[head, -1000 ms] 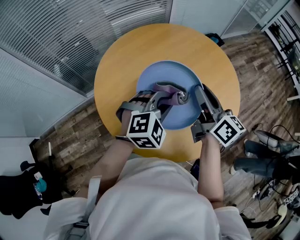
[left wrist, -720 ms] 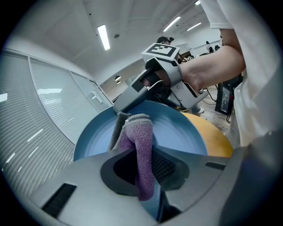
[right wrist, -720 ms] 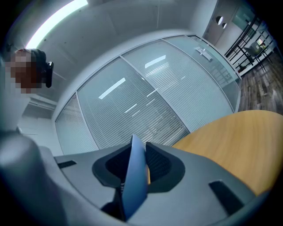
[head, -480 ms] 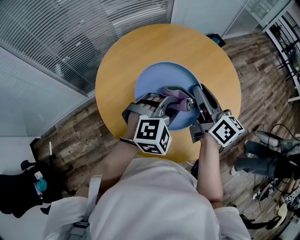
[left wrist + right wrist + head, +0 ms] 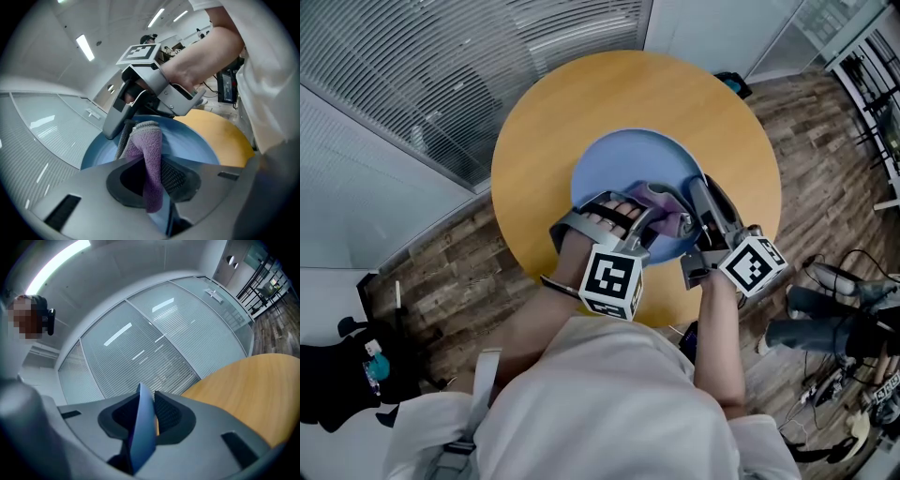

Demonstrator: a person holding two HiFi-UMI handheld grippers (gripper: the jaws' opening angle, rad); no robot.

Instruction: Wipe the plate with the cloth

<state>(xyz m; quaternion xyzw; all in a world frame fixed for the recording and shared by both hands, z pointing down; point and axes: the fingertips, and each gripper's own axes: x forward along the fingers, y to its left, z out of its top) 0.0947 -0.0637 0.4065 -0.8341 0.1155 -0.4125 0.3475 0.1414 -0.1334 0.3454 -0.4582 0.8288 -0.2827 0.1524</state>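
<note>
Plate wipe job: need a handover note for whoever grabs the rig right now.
Left hand-held gripper: shut on the purple cloth.
Right hand-held gripper: shut on the rim of the blue plate, over the round table.
Done: wiping is under way, with the cloth against the plate face near the right grip. How clean it is, I cannot tell.
Left: probably sweep the cloth over the plate's far side.

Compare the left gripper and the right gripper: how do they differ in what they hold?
The left gripper is shut on the purple cloth; the right gripper is shut on the rim of the blue plate. The left gripper reaches over the plate's face; the right gripper sits at its edge. Both are shut.
</note>
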